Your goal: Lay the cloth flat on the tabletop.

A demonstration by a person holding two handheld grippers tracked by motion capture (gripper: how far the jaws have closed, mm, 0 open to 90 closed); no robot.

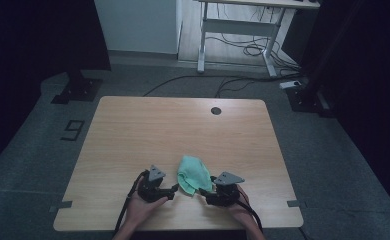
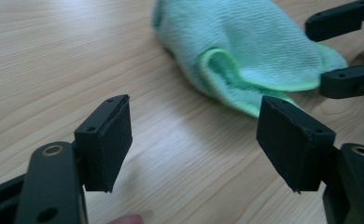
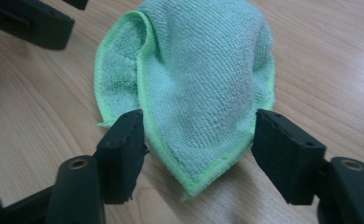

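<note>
Lying bunched on the table (image 1: 133, 130), a green cloth (image 1: 193, 172) between hand-held grippers.

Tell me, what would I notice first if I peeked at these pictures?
The crumpled mint-green microfibre cloth would catch your eye first, lying near the front edge of the pale wooden table. A black hand-held gripper sits on each side of it: the left hand-held gripper is wide open over bare wood, and the right hand-held gripper has the cloth's near corner between its jaws, which do not yet pinch it.
</note>
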